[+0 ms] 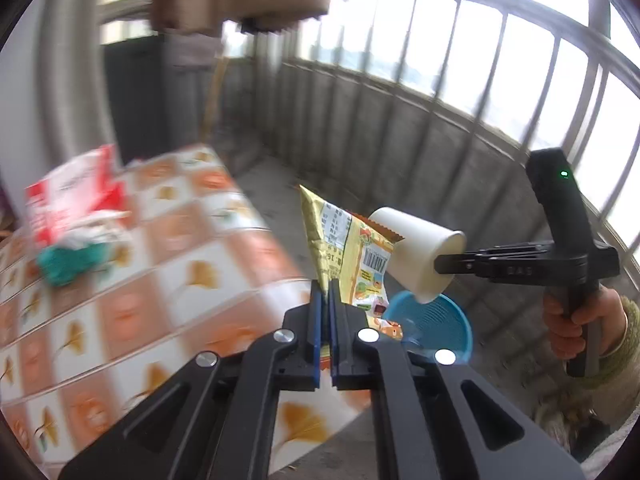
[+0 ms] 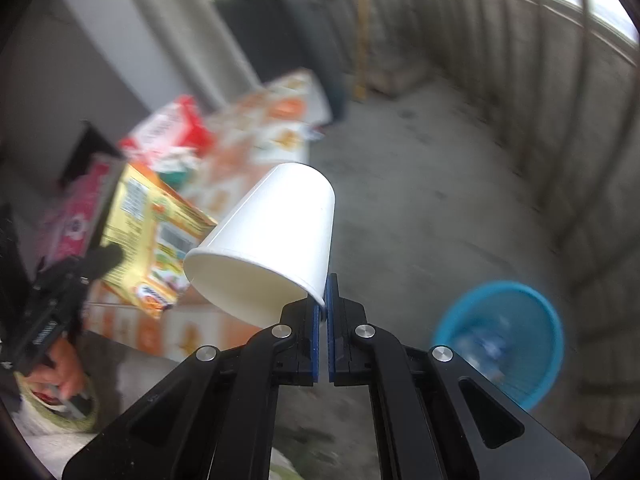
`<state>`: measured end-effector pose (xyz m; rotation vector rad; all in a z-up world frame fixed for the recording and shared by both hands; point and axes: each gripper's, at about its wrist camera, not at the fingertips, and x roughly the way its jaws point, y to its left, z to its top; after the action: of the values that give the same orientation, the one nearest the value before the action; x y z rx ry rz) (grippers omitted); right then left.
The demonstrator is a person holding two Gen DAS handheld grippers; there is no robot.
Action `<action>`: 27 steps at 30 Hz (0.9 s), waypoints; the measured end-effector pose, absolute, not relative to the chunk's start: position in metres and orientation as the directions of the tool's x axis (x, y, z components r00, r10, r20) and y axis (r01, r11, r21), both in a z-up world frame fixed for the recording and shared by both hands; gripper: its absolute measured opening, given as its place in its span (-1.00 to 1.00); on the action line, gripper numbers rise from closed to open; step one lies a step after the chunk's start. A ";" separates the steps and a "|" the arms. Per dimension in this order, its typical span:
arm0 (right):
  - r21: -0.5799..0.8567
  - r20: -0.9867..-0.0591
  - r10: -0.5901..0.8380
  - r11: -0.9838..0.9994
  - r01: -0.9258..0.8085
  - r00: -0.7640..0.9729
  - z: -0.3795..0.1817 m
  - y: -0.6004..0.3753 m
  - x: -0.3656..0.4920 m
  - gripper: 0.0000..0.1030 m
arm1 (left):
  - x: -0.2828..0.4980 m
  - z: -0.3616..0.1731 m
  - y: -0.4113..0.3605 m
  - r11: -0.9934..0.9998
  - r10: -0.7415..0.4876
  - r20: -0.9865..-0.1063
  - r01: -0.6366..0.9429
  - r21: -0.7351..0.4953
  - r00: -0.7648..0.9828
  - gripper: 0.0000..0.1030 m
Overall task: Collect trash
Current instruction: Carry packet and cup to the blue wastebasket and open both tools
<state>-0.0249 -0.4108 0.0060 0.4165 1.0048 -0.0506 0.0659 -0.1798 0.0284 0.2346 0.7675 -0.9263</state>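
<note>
My left gripper (image 1: pixel 325 292) is shut on a yellow snack wrapper (image 1: pixel 344 248), held in the air past the table's edge. The wrapper also shows in the right wrist view (image 2: pixel 152 236). My right gripper (image 2: pixel 323 292) is shut on the rim of a white paper cup (image 2: pixel 276 236), which hangs tilted with its mouth toward me. In the left wrist view the cup (image 1: pixel 416 252) and the right gripper (image 1: pixel 452 266) are just right of the wrapper. A blue mesh waste basket (image 2: pixel 500 340) stands on the floor below, also seen in the left wrist view (image 1: pixel 436 324).
A table with an orange and white patterned cloth (image 1: pixel 140 280) is at the left. On it lie a red and white bag (image 1: pixel 72 200) and crumpled green and white trash (image 1: pixel 76 256). A concrete floor (image 2: pixel 420 200) and a railing wall (image 1: pixel 440 140) lie beyond.
</note>
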 end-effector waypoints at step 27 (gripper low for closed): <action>0.088 -0.996 0.046 0.719 0.689 0.079 -0.223 -0.570 -0.124 0.14 | 0.079 -0.083 -0.404 0.503 -0.518 -0.855 0.806 -0.311 -0.007 -0.41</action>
<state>-0.1244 -0.5696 -0.2226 0.6507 1.4290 -0.5350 0.0794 -0.4035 -0.0831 0.3078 1.1696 -1.0707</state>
